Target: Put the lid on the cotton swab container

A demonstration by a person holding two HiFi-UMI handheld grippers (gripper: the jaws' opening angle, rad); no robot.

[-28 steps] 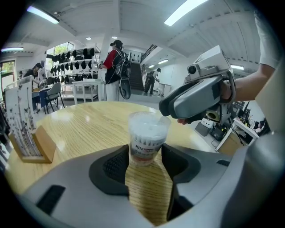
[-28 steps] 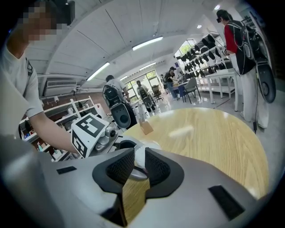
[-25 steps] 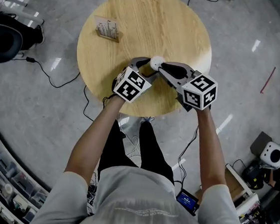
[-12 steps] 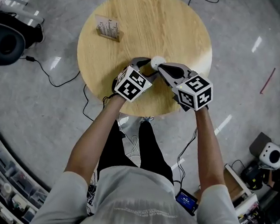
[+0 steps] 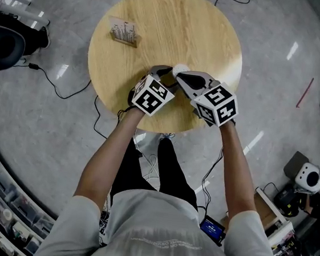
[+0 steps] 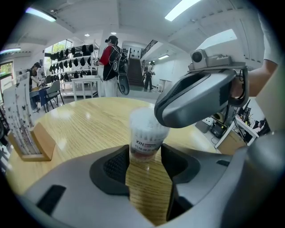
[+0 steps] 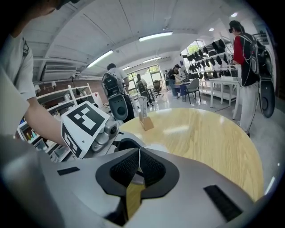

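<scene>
The clear cotton swab container [image 6: 146,133], with a red-and-white label, stands upright on the round wooden table [image 5: 160,21] near its front edge. My left gripper [image 6: 144,160] is shut on its lower part, one pad against each side. The white lid [image 5: 180,69] sits at the container's top. My right gripper [image 7: 139,156] reaches in from the right above the container, and its pads are shut on a thin white edge of the lid [image 7: 153,149]. In the left gripper view the right gripper [image 6: 196,98] covers the container's top, so how the lid seats is hidden.
A small wooden stand holding printed cards [image 5: 124,32] sits at the table's far left. Cables, a chair and shelves surround the table on the grey floor [image 5: 281,69]. People stand by racks in the background of both gripper views.
The right gripper has shifted a little to the left, towards the container's top. The left gripper and the container have stayed in place.
</scene>
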